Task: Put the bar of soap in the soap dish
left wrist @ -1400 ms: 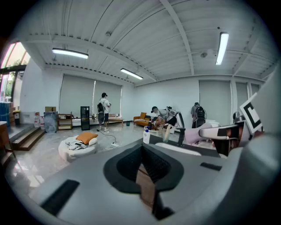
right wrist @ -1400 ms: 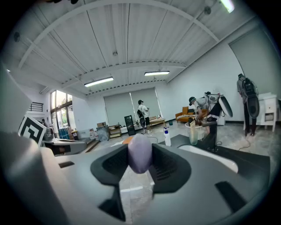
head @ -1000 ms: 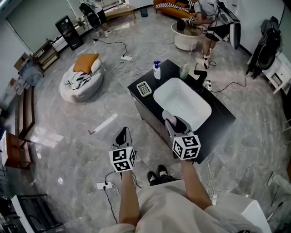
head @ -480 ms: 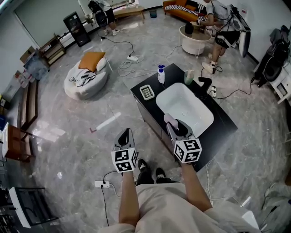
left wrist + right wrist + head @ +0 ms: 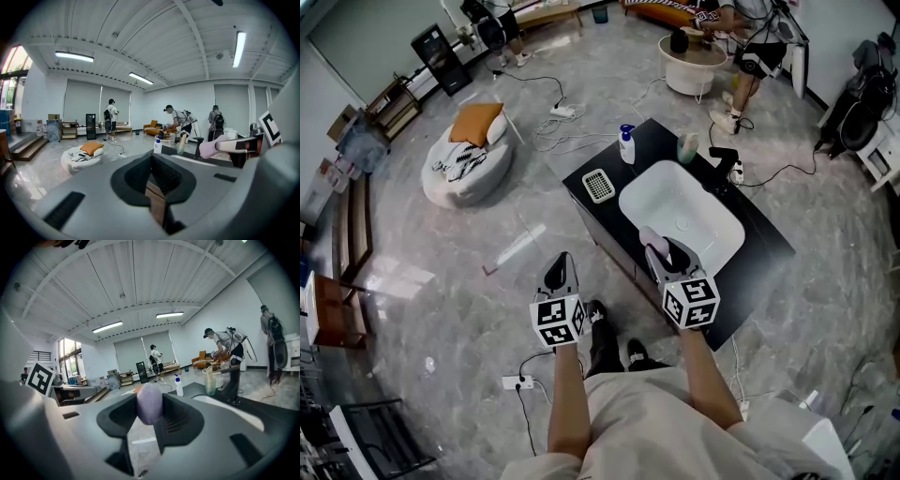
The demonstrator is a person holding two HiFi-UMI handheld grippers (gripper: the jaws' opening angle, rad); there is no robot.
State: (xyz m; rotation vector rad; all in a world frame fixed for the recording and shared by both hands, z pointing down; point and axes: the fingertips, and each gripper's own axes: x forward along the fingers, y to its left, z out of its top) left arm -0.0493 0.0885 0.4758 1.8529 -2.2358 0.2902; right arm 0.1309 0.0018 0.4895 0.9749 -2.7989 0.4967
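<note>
The bar of soap is slick and pinched only at the tips of the right gripper, so I judge that it could squirt free into the sink on the way over. The soap dish lies between ten and eleven o'clock of that gripper, well apart. The left gripper hangs at eight o'clock, jaws together and empty.
</note>
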